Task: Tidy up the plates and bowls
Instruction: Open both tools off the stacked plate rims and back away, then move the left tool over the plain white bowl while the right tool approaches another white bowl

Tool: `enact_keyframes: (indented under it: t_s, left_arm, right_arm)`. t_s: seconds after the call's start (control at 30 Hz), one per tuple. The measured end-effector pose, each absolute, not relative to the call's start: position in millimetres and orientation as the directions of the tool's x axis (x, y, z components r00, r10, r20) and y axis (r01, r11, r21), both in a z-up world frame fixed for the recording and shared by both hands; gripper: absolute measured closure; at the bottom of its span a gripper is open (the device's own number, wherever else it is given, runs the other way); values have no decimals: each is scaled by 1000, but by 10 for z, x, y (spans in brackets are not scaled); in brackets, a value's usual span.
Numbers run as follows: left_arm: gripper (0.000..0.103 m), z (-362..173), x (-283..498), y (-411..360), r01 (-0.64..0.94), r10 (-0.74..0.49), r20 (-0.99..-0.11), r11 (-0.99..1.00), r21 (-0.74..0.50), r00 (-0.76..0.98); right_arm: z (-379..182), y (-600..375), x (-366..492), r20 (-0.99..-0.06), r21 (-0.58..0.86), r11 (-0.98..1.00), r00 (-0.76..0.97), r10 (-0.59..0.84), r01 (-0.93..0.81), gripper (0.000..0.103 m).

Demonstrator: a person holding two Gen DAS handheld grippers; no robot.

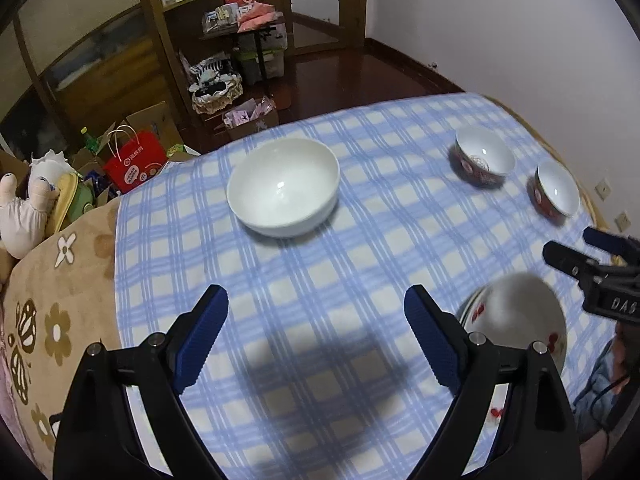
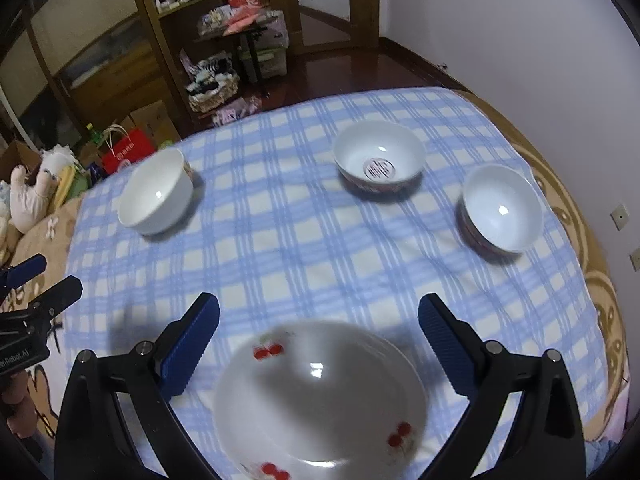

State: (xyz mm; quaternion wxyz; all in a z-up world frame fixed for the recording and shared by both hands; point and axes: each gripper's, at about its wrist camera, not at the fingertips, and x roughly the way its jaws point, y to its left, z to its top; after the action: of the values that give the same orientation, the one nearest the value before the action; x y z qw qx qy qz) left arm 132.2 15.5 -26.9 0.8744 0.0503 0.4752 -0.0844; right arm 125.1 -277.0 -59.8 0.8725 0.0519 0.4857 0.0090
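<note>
A cherry-printed bowl (image 2: 320, 396) rests on the blue checked cloth (image 2: 280, 264), seemingly nested in another cherry-printed dish. My right gripper (image 2: 320, 304) hovers over it, open, pads clear of its rim. In the left wrist view the same bowl (image 1: 516, 320) sits to the right of my left gripper (image 1: 316, 296), which is open over bare cloth. A plain white bowl (image 1: 284, 186) (image 2: 156, 192) stands further back. Two red-patterned bowls (image 2: 380, 160) (image 2: 500, 212) stand at the far right. Each camera catches the other gripper (image 1: 576, 246) (image 2: 46, 278) at its edge.
The cloth covers a bed-like surface with a brown flowered cover (image 1: 52, 312) showing at the left and right edges. Plush toys (image 1: 28, 208) lie at the left. Beyond the far edge, a red bag (image 1: 134, 162), boxes and wooden shelves (image 1: 192, 8) crowd the floor. A white wall (image 1: 520, 32) runs along the right.
</note>
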Motion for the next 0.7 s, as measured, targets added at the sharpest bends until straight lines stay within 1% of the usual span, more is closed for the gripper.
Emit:
enact_keyframes:
  t_s: [0.2,0.33,0.5,0.7]
  left_arm:
    - [14,-144,1581,344,183,-123,-824,983,-24,553]
    - [14,-84,1761,467,147,-127,-811,988,-51,571]
    - [14,-84,1942,618,127,-168,-799,985,-115,577]
    - [14,-200,2168,747,90,-123,-806,992,-86,578]
  right_arm:
    - [-433,-2702,1431,-780,153,988,618,100,33,0]
    - [-344,-2648,1621,-766,180,984,629,129,17,0]
    - [-291,-2495,1838,-761,154,988,634,138,-29,0]
    - [-307,-2290,2009,-732,98,994,673,103,-46,0]
